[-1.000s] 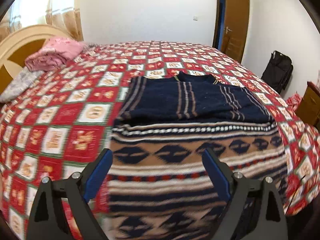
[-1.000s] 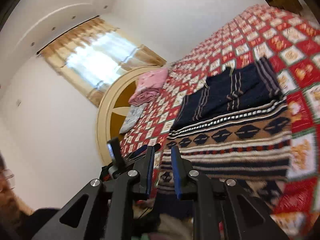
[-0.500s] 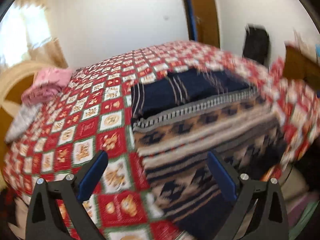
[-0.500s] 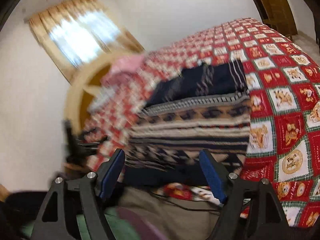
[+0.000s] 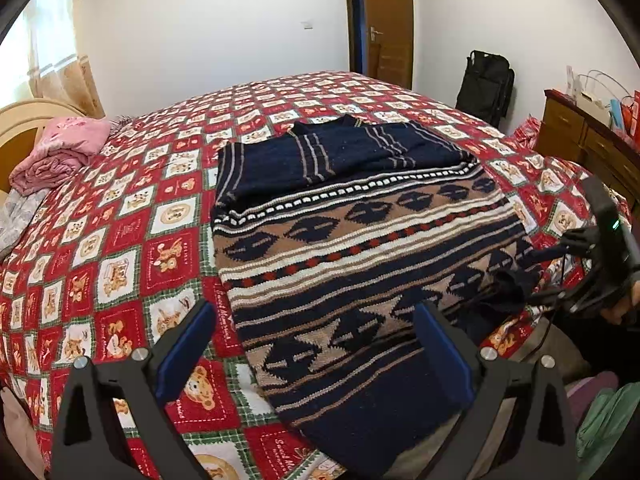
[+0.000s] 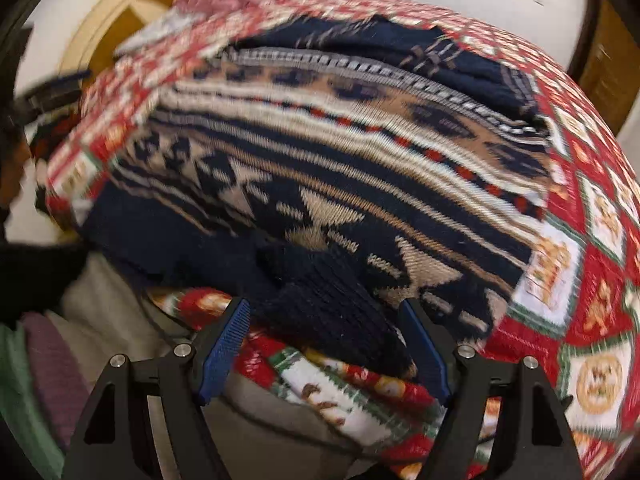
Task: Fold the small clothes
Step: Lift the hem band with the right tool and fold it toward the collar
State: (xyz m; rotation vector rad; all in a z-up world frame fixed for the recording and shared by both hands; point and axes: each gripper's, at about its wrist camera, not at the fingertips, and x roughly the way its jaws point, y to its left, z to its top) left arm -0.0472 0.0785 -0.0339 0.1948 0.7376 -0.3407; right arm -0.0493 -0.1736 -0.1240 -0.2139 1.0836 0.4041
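Note:
A navy, tan and white patterned sweater (image 5: 352,248) lies flat on the bed with its sleeves folded in over its top. Its navy hem hangs at the bed's near edge. My left gripper (image 5: 316,356) is open and empty, held above the hem's left part. My right gripper (image 6: 324,348) is open, low at the bed edge, with a bunched navy hem corner (image 6: 332,312) lying between its fingers, not pinched. The right gripper also shows at the right of the left wrist view (image 5: 600,264). The right wrist view is blurred.
The bed has a red checked bear-print cover (image 5: 120,240). A folded pink cloth (image 5: 64,148) lies by the headboard (image 5: 24,120). A wooden dresser (image 5: 592,136) and a black bag (image 5: 486,80) stand on the right. A door (image 5: 386,20) is behind.
My right gripper has opened and dropped to the sweater's hem corner at the bed edge. My left gripper has pulled back and risen, staying open. The sweater has not moved.

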